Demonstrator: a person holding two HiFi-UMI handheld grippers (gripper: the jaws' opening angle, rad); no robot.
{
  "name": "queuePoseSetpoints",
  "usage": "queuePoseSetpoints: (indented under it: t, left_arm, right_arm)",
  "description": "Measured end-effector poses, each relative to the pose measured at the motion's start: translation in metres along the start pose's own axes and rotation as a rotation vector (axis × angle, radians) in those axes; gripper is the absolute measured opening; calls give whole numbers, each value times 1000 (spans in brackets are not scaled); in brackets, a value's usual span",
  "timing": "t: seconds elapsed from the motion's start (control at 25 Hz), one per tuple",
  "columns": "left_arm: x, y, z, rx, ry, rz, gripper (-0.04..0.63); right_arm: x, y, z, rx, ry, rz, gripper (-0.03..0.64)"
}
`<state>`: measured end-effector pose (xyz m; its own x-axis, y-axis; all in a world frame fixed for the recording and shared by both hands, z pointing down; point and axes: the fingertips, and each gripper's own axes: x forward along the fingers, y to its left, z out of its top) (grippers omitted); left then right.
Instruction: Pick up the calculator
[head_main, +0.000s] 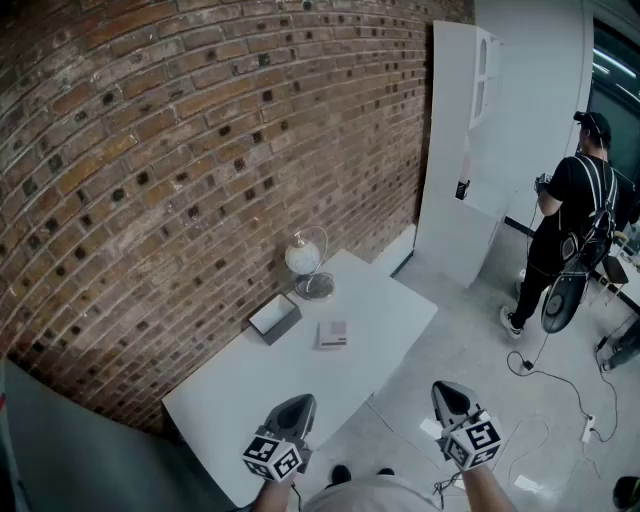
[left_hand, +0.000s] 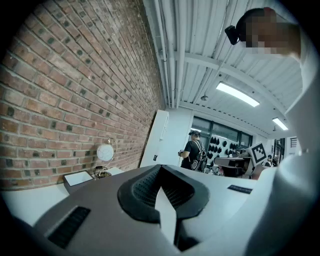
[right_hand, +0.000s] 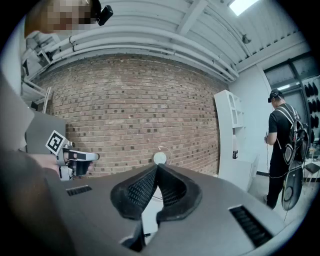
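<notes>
The calculator (head_main: 332, 333), a small grey slab with a pinkish face, lies flat in the middle of the white table (head_main: 260, 385). In the head view both grippers sit low, well short of it. My left gripper (head_main: 296, 406) hangs over the table's near edge, jaws shut and empty. Off the table's right side, over the floor, my right gripper (head_main: 449, 392) is also shut with nothing in it. Both point roughly level toward the brick wall. In the left gripper view the left gripper (left_hand: 161, 167) shows its tips meeting. The right gripper (right_hand: 157, 166) looks the same in its own view. Neither gripper view shows the calculator.
A grey box with a white top (head_main: 274, 317) and a round white globe on a wire stand (head_main: 304, 258) stand at the table's far side by the brick wall. A white cabinet (head_main: 462, 150) leans at the back right. A person (head_main: 570, 220) stands there; cables (head_main: 545, 385) trail on the floor.
</notes>
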<state>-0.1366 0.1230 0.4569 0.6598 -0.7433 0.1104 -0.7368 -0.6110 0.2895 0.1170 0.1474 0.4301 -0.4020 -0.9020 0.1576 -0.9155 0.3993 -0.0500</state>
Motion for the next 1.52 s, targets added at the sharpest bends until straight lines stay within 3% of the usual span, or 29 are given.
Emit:
queuePoseSetpoints:
  t: [0.6, 0.88, 1.52]
  left_arm:
    - [6, -6, -1, 2, 1, 1, 14]
    - [5, -4, -8, -37, 1, 33, 15]
    - [11, -24, -25, -112, 14, 36, 159]
  right_arm:
    - [-3, -6, 4, 10, -9, 0, 11]
    - [-3, -7, -2, 34, 7, 7, 11]
    - [-20, -20, -16, 55, 20, 39, 11]
